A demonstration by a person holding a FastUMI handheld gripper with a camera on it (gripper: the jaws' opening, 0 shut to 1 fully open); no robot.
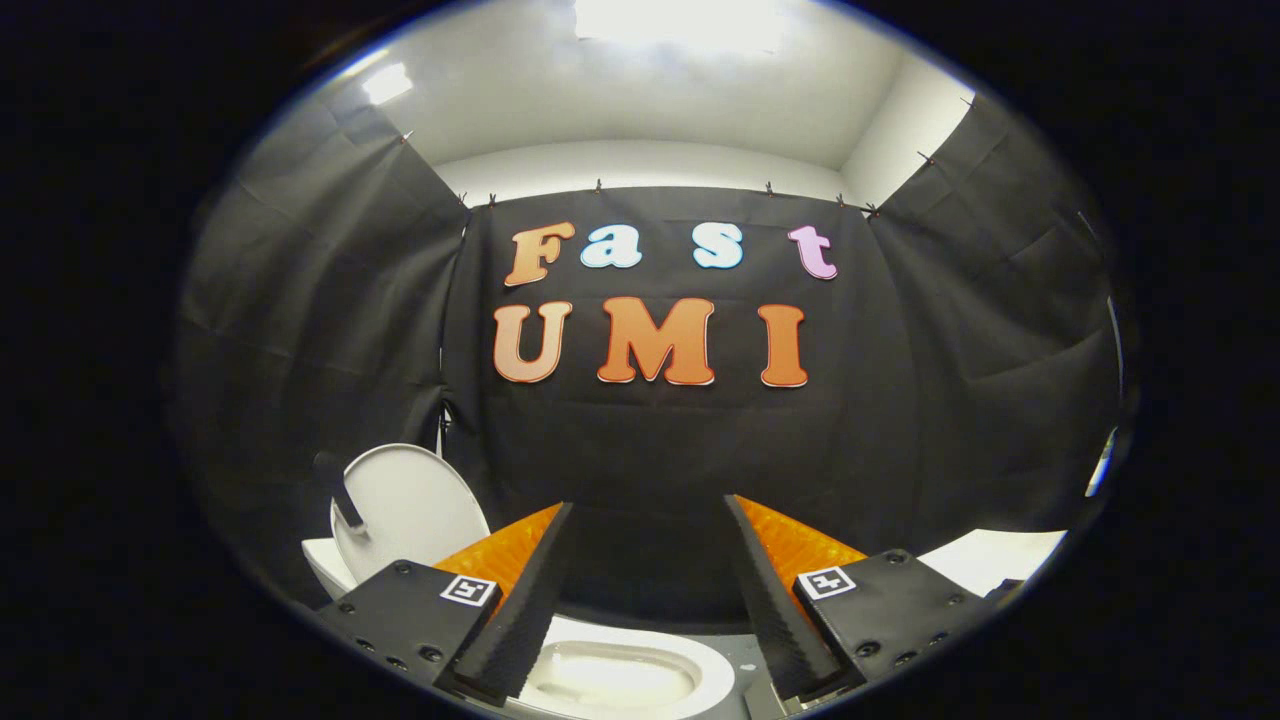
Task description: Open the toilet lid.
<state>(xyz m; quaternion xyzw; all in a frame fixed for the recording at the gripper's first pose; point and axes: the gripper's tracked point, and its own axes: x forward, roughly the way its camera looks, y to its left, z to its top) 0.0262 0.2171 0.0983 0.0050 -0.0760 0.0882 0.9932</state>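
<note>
The toilet lid stands raised beyond the left finger, the bowl open below, as the gripper holds its fingers wide and empty, best withdrawn without nudging the lid.

Toilet lid: smooth white plastic, slight sheen. Toilet bowl: glossy glazed ceramic, catching light. Booth wall: matt black cloth, creased. Gripper, fingers apart: ribbed inner faces, matt plates with screw heads.

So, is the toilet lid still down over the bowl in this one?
No: the toilet lid stands upright beyond the open gripper, and the bowl lies uncovered below the spread fingers, which hold nothing.
</note>
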